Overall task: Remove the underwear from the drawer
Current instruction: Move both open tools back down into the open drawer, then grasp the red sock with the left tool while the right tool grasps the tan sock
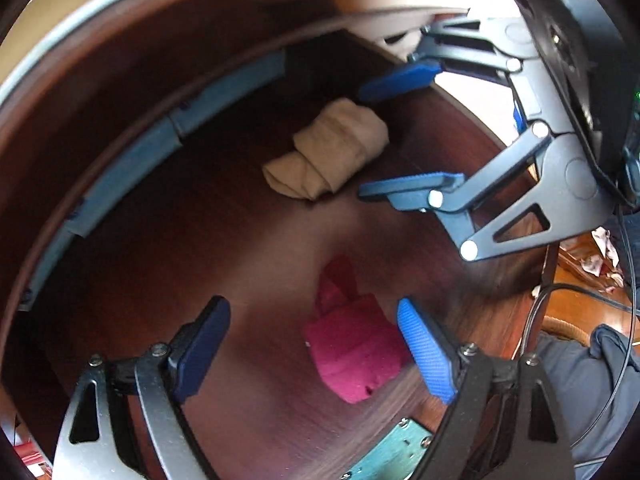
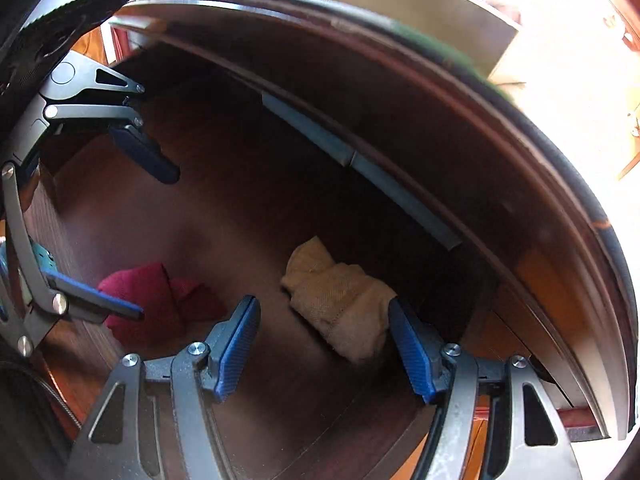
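Open dark-wood drawer (image 1: 168, 216) holds two folded underwear pieces, lying apart on drawer floor. Left tool (image 1: 316, 356) spread wide, empty; magenta underwear (image 1: 352, 356) lies below, between its fingers. Right tool (image 2: 324, 344) spread wide, empty; beige underwear (image 2: 340, 296) just ahead, between its fingertips, contact not discernible.

Inside the drawer (image 1: 132, 200), the left gripper (image 1: 316, 344) hangs wide open over the pink bundle (image 1: 352, 356); the beige bundle (image 1: 328, 152) lies at twelve o'clock, by the right gripper (image 1: 368, 144).
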`<action>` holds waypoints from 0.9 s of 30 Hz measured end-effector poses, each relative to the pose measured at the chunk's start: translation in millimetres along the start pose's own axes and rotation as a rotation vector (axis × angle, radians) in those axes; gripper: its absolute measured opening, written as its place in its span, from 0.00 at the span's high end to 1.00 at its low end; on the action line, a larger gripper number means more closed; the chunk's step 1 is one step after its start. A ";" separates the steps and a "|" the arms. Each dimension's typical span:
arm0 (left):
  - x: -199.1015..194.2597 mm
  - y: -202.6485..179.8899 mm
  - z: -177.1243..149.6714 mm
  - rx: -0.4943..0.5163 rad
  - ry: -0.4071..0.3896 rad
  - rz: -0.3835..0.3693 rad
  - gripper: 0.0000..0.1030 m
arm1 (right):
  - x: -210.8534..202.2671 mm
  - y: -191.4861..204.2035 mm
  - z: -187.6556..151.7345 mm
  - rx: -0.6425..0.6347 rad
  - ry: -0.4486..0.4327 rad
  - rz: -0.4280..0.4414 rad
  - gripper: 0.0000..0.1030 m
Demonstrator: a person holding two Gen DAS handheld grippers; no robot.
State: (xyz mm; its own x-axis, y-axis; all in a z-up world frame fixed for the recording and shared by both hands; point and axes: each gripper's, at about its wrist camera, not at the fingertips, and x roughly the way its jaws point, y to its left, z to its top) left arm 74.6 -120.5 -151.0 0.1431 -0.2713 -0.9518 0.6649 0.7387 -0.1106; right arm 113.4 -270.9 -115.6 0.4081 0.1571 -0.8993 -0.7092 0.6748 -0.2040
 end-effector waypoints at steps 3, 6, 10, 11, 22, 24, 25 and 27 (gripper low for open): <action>11.6 -4.0 3.1 0.012 0.057 -0.025 0.15 | 5.1 -1.4 0.3 -0.006 0.022 -0.008 0.34; 21.5 -2.2 4.5 -0.006 0.107 -0.082 0.15 | 10.5 -2.6 0.2 -0.005 0.039 0.002 0.34; 28.6 2.7 3.4 -0.036 0.149 -0.131 0.16 | 18.8 0.4 7.2 -0.025 0.061 0.004 0.34; 31.3 5.1 3.5 -0.048 0.162 -0.145 0.17 | 21.7 0.9 9.5 -0.021 0.068 0.008 0.34; 43.9 9.6 9.3 -0.041 0.205 -0.120 0.30 | 33.3 4.2 11.4 -0.022 0.102 -0.014 0.40; 43.6 8.9 9.8 -0.041 0.195 -0.113 0.35 | 35.4 3.9 11.9 -0.022 0.101 -0.017 0.43; 42.7 9.2 9.4 -0.040 0.188 -0.108 0.43 | 36.3 4.7 11.7 -0.023 0.102 -0.020 0.48; 39.0 2.2 14.5 -0.049 0.174 -0.118 0.57 | 37.2 7.5 10.4 -0.029 0.104 -0.040 0.53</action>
State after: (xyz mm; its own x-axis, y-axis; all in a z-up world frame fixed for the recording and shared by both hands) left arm 92.3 -138.4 -184.2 -0.0650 -0.2499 -0.9661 0.6328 0.7383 -0.2335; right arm 129.2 -252.5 -146.6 0.3755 0.0542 -0.9252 -0.7106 0.6578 -0.2499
